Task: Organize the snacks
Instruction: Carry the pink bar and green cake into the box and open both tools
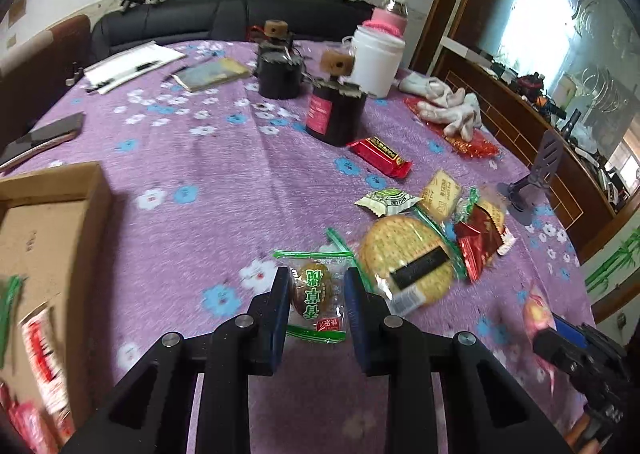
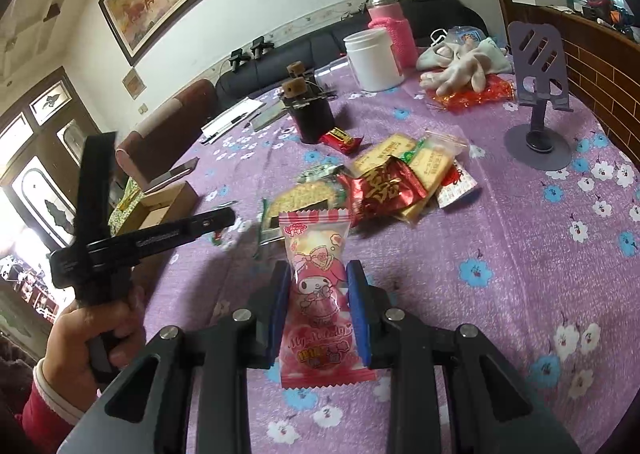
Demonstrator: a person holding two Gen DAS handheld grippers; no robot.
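My left gripper (image 1: 317, 273) is shut on a small brown cake in a clear, green-edged wrapper (image 1: 316, 296) that lies on the purple flowered tablecloth (image 1: 208, 181). Right of it is a snack pile: a large round cracker (image 1: 404, 258), a red foil packet (image 1: 478, 242), a square biscuit (image 1: 440, 189) and a green-white packet (image 1: 386, 199). A red bar (image 1: 380, 155) lies further back. My right gripper (image 2: 318, 266) is shut on a pink My Melody packet (image 2: 320, 294), held above the cloth. An open cardboard box (image 1: 52, 221) with several snacks stands at the left.
Two dark jars (image 1: 336, 113) (image 1: 278, 71), a white tub (image 1: 378, 59) and a pink bottle (image 1: 388, 19) stand at the back. White gloves (image 1: 448, 105) and a purple phone stand (image 2: 538, 101) are to the right. A person's hand (image 2: 92, 334) holds the left gripper's handle.
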